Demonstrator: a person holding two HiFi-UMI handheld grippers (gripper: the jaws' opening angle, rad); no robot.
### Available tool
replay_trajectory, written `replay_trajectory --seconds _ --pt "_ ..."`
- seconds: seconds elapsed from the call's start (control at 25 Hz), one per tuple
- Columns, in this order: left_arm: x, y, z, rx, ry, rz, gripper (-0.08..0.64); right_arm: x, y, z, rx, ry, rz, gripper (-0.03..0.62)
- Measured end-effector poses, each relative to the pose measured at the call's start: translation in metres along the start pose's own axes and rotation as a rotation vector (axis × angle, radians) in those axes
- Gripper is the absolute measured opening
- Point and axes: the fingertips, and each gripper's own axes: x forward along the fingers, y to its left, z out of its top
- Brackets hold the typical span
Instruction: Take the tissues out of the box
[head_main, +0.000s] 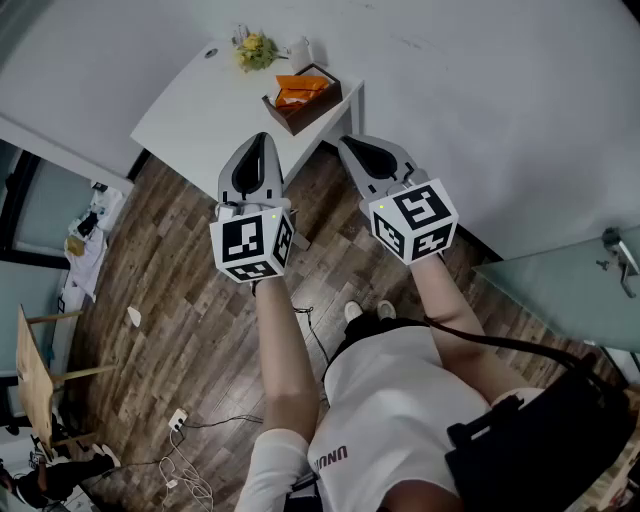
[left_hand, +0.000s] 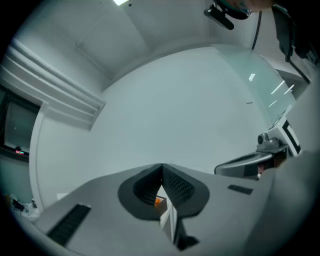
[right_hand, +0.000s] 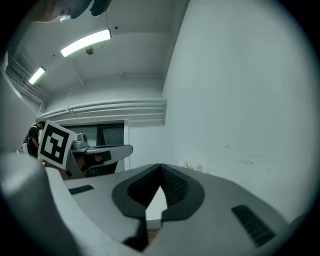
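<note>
A brown tissue box (head_main: 303, 103) with orange tissues (head_main: 298, 90) showing at its top stands near the front corner of the white table (head_main: 200, 110). Both grippers hover level, short of the table over the floor, and hold nothing. My left gripper (head_main: 259, 140) is shut, jaw tips touching, just below the table's edge. My right gripper (head_main: 348, 145) is shut too, beside the table's corner and right of the box. In the left gripper view, my left gripper (left_hand: 161, 167) has its jaws together, and a speck of the orange tissues (left_hand: 158, 201) shows beneath them. In the right gripper view, my right gripper (right_hand: 160, 168) is closed.
Yellow flowers (head_main: 255, 50) and a small white object (head_main: 300, 50) stand at the table's far edge. A white wall runs behind and to the right. Cables and a power strip (head_main: 178, 418) lie on the wood floor; a wooden board (head_main: 35, 380) leans at the left.
</note>
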Motion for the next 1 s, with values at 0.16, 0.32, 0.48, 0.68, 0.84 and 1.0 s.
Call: replay_trajectory --seconds 0.16,0.32,0.48,0.68,0.84,1.0 --pt "0.0 0.002 0.0 0.001 0.0 0.003 0.015 0.001 0.0 0.0 -0.002 -0.002 0.003 0.018" --pt "0.0 0.002 -0.001 0.002 0.0 0.005 0.015 0.002 0.0 -0.001 0.0 -0.001 0.004 0.018" --pt "-0.001 0.004 0.0 0.002 -0.001 0.004 0.015 0.002 0.0 0.0 0.003 -0.001 0.001 0.018" --pt "-0.005 0.007 -0.001 0.0 0.0 0.0 0.015 0.004 0.004 0.001 0.003 -0.012 -0.001 0.018" --pt "-0.009 0.01 -0.001 -0.001 -0.009 -0.012 0.014 0.006 0.008 0.004 0.004 -0.021 -0.003 0.018" --pt "-0.015 0.014 0.0 0.001 -0.016 -0.03 0.015 0.008 0.014 0.005 0.002 -0.016 -0.011 0.02"
